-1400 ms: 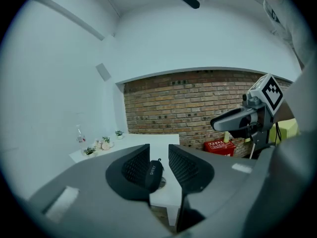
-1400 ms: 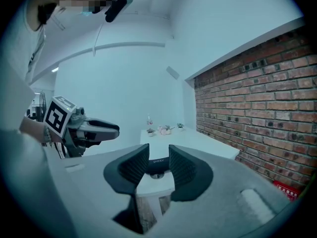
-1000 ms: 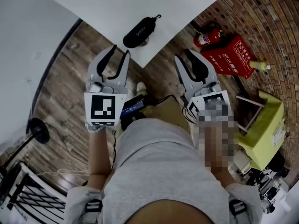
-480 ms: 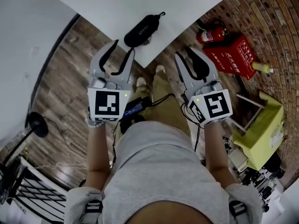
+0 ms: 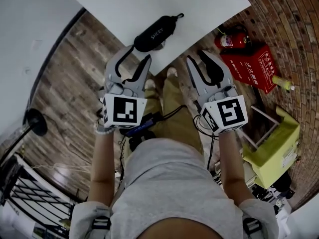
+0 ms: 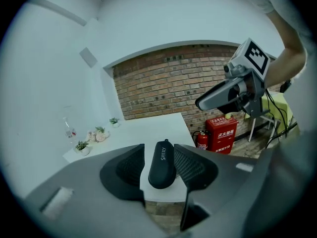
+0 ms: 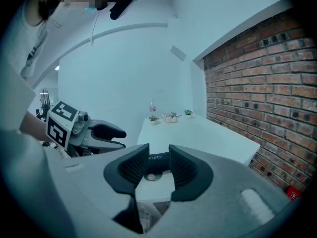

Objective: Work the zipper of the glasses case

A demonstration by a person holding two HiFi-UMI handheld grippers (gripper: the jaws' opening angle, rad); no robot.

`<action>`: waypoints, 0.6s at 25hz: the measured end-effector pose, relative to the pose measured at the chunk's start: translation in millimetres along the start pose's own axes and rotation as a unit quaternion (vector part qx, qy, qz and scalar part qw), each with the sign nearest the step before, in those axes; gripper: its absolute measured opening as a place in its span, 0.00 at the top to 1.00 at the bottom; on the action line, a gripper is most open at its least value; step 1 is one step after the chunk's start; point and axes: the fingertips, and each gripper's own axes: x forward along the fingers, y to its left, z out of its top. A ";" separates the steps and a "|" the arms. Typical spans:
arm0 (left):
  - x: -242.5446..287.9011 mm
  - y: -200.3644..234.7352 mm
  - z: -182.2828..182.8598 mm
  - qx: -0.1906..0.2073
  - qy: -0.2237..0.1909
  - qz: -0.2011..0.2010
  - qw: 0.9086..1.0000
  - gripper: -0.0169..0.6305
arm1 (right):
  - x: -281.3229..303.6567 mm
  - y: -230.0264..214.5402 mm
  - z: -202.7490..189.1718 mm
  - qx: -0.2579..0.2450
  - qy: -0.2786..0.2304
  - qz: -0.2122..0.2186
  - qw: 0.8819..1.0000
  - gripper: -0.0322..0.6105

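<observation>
A black zipped glasses case (image 5: pixel 155 33) lies on the white table (image 5: pixel 199 9), near its front corner. My left gripper (image 5: pixel 135 59) hovers just short of the table edge and points at the case. Its jaws have just been opening, they stand apart, and nothing is between them. In the left gripper view the case (image 6: pixel 162 164) shows in the gap ahead of the pads, untouched. My right gripper (image 5: pixel 201 63) hangs over the floor right of the corner, open and empty. In the right gripper view the case (image 7: pixel 154 158) is farther off, beyond the jaws.
A red fire extinguisher (image 5: pixel 233 38) and a red box (image 5: pixel 251 66) stand by the brick wall at right. A yellow-green stool (image 5: pixel 276 148) is at the lower right. Small potted plants (image 6: pixel 94 137) sit at the table's far end. A black stand base (image 5: pixel 31 121) is at left.
Both grippers have come closer to the table corner and the case. The left gripper's jaws stand wider apart than before. The right gripper's gap looks the same.
</observation>
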 end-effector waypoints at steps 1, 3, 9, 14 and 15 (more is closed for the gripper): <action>2.0 -1.9 -1.8 0.009 0.004 0.001 1.000 0.69 | 1.7 0.0 -2.8 0.001 0.003 0.003 1.000 0.76; 6.9 -5.1 -9.8 0.011 0.016 0.005 1.000 0.68 | 6.1 -0.3 -8.0 0.003 0.010 0.009 1.000 0.76; 28.5 -15.7 -30.7 0.034 0.040 0.001 0.999 0.64 | 17.2 -7.7 -24.8 0.008 0.028 0.019 0.999 0.76; 43.0 -19.6 -40.9 0.069 0.054 -0.006 0.996 0.63 | 23.9 -14.4 -38.2 0.007 0.043 0.021 0.999 0.76; 46.0 -21.1 -42.3 0.077 0.056 -0.007 0.995 0.62 | 24.8 -16.1 -40.5 0.009 0.044 0.020 0.999 0.76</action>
